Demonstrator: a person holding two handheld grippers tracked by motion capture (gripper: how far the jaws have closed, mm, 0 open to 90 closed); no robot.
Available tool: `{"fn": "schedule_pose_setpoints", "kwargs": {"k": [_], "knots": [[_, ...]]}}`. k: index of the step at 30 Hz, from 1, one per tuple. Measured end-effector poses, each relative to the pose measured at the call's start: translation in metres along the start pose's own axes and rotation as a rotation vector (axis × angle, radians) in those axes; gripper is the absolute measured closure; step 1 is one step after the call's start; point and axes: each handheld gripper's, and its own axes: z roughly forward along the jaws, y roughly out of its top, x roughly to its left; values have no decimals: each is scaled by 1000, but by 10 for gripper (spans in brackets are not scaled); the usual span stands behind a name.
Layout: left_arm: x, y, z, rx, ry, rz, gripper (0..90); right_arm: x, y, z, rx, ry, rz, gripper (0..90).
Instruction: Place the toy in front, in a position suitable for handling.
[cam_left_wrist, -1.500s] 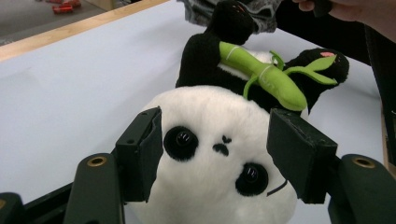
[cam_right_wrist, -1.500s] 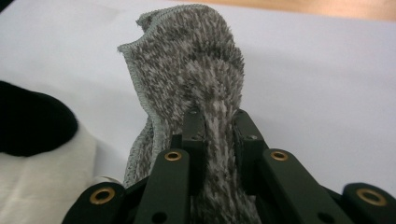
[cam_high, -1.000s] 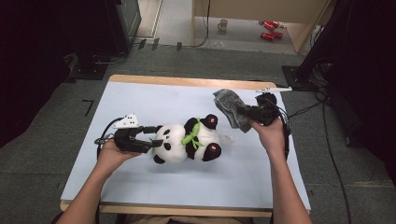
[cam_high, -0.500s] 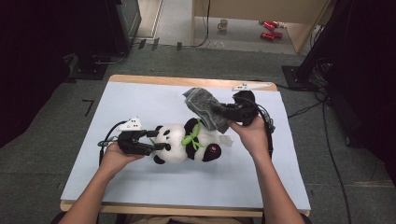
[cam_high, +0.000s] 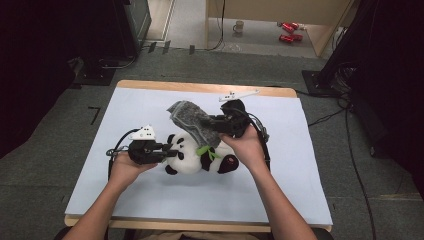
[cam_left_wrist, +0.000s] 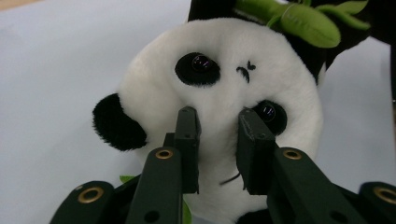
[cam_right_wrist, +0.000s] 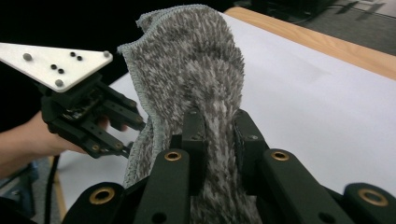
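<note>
1. Panda plush toy (cam_high: 200, 157) lies on its side on the light blue tabletop (cam_high: 310, 165), near the middle, with its head toward the person's left and its black feet toward the right; a green leaf trim (cam_high: 209, 151) sits at its neck.
2. Left gripper (cam_high: 170, 150) comes in level from the left, held in the left hand (cam_high: 127, 167). Its fingers (cam_left_wrist: 189, 140) have just been closing, and in the left gripper view they pinch the white fur of the panda's face between the two black eye patches, below the small stitched nose.
3. One black ear (cam_left_wrist: 119, 126) shows to the left of the fingers in that view, resting against the tabletop.
4. Right gripper (cam_high: 210, 124) is held in the right hand (cam_high: 247, 145) above the panda's body. Its fingers (cam_right_wrist: 194, 135) are pressed tight on a grey fuzzy cloth (cam_high: 192, 120), which stands up from them.
5. From the high view, the cloth hangs over the panda's upper side, just beside the neck; whether it touches the fur cannot be told.
6. From the right gripper view, the cloth's hemmed edge curls at the top, and the left gripper with its grey three-cornered plate shows just beyond it.
7. Both forearms enter from the near edge of the tabletop.
</note>
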Motion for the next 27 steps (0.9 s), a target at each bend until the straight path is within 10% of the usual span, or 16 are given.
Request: {"fn": "schedule_pose_setpoints", "kwargs": {"k": [10,17,27], "knots": [[-9,1,3,-63,24,15,725,14,-4,34,57,82,14,790],[-5,-4,5,-13,53,0,664,10,-14,69,182,-6,-37,798],[-1,-24,2,20,19,-124,447,-4,-10,77,226,-13,-33,796]]}}
